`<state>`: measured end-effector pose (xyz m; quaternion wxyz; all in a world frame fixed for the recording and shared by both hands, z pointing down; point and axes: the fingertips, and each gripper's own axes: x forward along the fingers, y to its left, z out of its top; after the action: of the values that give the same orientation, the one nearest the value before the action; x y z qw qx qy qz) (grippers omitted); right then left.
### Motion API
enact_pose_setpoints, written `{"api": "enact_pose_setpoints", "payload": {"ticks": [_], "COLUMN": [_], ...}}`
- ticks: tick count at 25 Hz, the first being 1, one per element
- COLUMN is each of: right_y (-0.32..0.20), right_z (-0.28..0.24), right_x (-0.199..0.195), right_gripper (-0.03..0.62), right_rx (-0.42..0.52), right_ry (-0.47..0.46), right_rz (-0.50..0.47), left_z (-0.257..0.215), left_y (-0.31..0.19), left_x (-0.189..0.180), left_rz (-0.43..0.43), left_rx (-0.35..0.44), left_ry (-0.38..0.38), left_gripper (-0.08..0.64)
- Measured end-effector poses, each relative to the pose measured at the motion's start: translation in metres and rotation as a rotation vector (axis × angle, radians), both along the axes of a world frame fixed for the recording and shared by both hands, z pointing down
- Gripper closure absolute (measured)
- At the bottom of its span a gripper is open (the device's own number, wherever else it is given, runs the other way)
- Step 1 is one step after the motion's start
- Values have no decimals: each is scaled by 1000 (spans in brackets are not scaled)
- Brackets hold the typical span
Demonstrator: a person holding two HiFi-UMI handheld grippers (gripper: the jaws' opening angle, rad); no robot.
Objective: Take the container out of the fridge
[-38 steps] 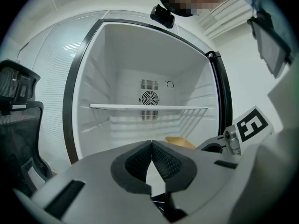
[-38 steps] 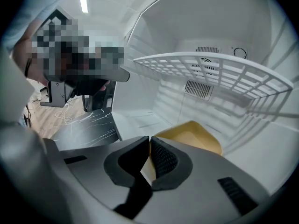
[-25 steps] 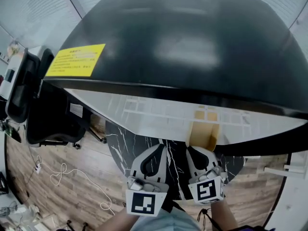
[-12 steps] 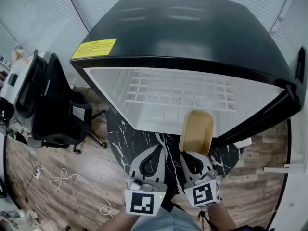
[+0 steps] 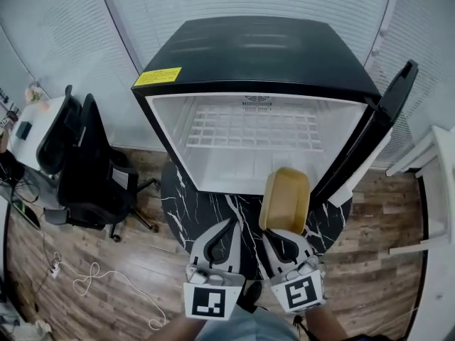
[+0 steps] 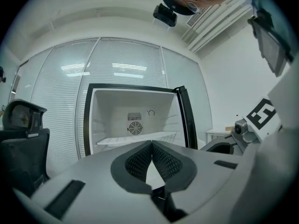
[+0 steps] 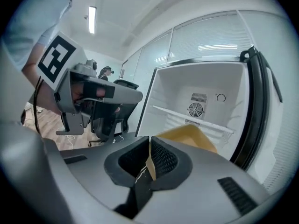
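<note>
A tan, flat container hangs in front of the open black fridge, outside its white interior. My right gripper is shut on the container's near edge; in the right gripper view the container sticks out past the closed pads toward the fridge. My left gripper is shut with nothing between its pads, held beside the right one. In the left gripper view the fridge stands straight ahead with a wire shelf inside.
The fridge door swings open to the right. A black office chair stands left of the fridge. A dark marbled mat lies on the wood floor under the grippers. A white table edge is at far right.
The view has pulled back from the fridge: it looks smaller and farther now. The container has come out past the fridge's front lip in the right gripper. The left gripper stays shut and empty.
</note>
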<state>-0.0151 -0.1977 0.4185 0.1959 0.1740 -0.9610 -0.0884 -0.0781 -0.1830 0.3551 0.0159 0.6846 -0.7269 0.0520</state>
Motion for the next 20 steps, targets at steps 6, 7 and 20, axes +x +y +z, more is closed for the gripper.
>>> {"api": "enact_pose_setpoints", "payload": {"ticks": [6, 7, 20], "right_y": [31, 36, 71], "right_z": [-47, -55, -164], "right_x": [30, 35, 79], "right_gripper": [566, 566, 565], "right_rx": [68, 79, 178], "right_ry": [-91, -101, -351], "right_rz": [25, 29, 92], "left_z": [-38, -43, -110], "left_y": [33, 39, 84], "left_x": [24, 28, 57], "left_rz": [3, 3, 1], "left_rx": [80, 88, 225], "left_ry": [-40, -41, -75], "left_gripper": [546, 546, 546]}}
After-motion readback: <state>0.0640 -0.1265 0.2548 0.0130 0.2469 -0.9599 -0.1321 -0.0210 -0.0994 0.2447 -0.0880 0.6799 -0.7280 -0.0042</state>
